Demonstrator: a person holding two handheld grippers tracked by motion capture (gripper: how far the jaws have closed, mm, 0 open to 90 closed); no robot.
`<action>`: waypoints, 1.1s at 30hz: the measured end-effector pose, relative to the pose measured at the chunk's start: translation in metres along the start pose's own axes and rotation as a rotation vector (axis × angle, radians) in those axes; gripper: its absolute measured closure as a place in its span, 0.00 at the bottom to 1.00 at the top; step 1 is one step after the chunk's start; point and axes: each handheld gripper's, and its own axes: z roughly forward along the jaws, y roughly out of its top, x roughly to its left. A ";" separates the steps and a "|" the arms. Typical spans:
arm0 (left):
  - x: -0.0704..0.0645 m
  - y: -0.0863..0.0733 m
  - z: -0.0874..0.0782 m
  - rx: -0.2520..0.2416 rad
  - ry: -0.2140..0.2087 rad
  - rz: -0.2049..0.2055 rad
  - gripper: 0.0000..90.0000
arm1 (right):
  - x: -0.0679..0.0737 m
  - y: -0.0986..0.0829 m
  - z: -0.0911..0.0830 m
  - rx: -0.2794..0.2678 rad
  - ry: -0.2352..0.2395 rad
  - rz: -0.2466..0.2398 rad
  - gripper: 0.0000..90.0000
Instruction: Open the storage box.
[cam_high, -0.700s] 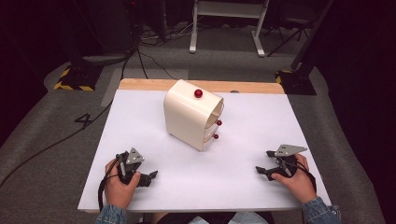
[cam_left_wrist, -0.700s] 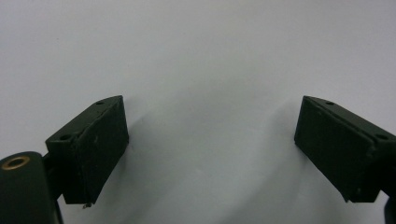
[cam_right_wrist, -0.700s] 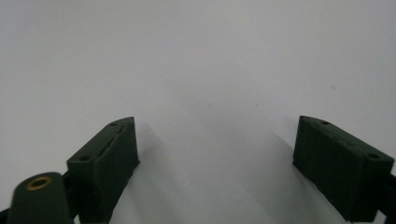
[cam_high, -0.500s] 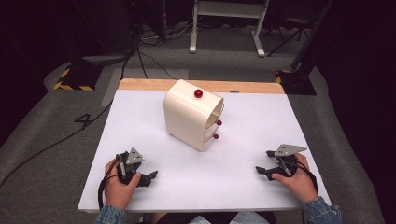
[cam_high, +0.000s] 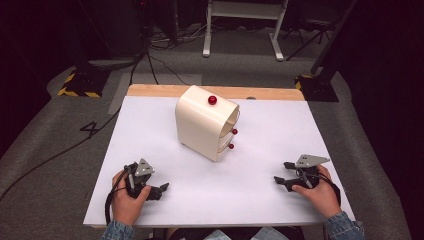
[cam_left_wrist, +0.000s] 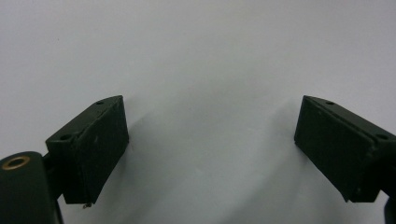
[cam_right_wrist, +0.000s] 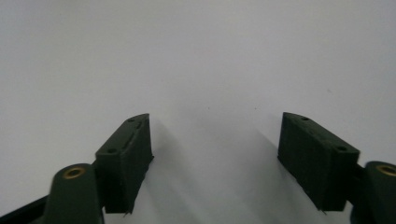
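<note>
Cream-coloured rounded cabinet (cam_high: 206, 122) with small red ball knobs stands upright toward the far middle of my white table (cam_high: 260, 195), well apart from both of my grippers. From the high view I see one red knob (cam_high: 212, 100) on its curved top and two more (cam_high: 233, 139) down its front face, which is turned toward my right. My left gripper (cam_high: 159, 190) rests in my left hand (cam_high: 127, 200) near the table's near left corner, and my right gripper (cam_high: 283, 172) sits in my right hand (cam_high: 320, 192) near the near right edge, a grey three-cornered plate (cam_high: 311, 160) on top of it.

My left gripper view adds what the high view cannot settle: my left gripper (cam_left_wrist: 212, 154) has its two black jaws spread wide, with bare white tabletop between them.

My right gripper view tells the same of my right gripper (cam_right_wrist: 215, 161): jaws wide apart, holding nothing, over plain white surface.
</note>
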 end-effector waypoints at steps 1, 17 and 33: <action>0.000 0.000 0.000 0.001 0.000 0.001 0.11 | 0.000 0.001 -0.001 0.006 0.002 -0.002 0.37; 0.000 0.000 0.000 -0.001 -0.001 0.001 0.11 | 0.012 0.047 -0.001 -0.195 0.058 0.002 0.56; -0.001 -0.001 0.000 -0.003 -0.003 -0.006 0.11 | 0.028 0.098 0.039 -0.277 0.150 -0.055 0.68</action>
